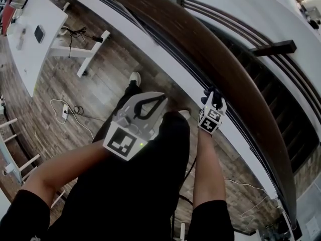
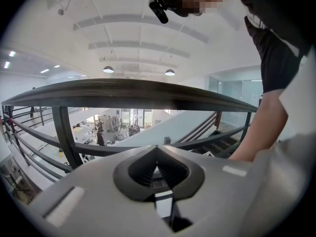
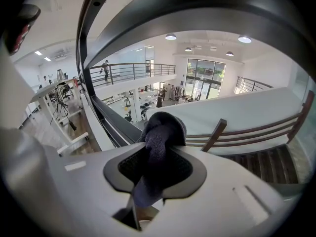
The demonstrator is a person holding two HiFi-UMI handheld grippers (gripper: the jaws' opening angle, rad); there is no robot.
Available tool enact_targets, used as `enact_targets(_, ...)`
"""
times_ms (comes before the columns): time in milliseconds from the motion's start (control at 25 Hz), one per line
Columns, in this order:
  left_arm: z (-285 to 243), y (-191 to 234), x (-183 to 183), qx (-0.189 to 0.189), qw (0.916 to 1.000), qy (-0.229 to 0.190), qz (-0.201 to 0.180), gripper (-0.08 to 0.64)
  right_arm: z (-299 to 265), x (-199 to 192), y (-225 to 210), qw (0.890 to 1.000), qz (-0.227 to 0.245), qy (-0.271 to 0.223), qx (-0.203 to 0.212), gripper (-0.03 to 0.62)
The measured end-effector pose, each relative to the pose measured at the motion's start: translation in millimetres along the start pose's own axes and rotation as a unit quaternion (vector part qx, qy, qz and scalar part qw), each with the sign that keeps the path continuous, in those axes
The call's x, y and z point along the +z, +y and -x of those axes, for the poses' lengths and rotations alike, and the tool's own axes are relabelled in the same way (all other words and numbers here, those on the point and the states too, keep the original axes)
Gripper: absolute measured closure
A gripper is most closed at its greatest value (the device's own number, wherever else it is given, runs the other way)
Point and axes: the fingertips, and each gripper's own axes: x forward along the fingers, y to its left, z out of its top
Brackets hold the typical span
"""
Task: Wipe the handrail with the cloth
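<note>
Dark cloth (image 3: 163, 125) clamped in right gripper's (image 3: 157, 149) jaws juts forward beneath the handrail (image 3: 207, 9).

Long dark brown handrail (image 1: 220, 62) smooth wood, slight sheen; dark knitted cloth (image 3: 160, 132) below it coarse, matt; right gripper (image 3: 158, 149) matt grey plastic, ribbed black pads; plank floor (image 1: 100, 74) beside handrail wood-grain

An office mezzanine: white desk (image 1: 31, 43), wood floor (image 1: 103, 82), handrail (image 1: 220, 67) overlooking a lower hall (image 3: 144, 100).
</note>
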Motion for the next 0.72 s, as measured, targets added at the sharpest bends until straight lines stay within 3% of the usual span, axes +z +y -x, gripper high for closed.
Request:
enact_targets(440, -9, -25, 11, -0.032, 0.9988, 0.004, -0.037, 0.560, 14, -21, -31, 1.000, -0.022, 0.003, -0.019, 0.502)
enact_targets(720, -11, -37, 19, -0.039, 0.9989, -0.011, -0.025, 0.560, 24, -37, -53, 0.998, -0.044, 0.011, -0.036, 0.502)
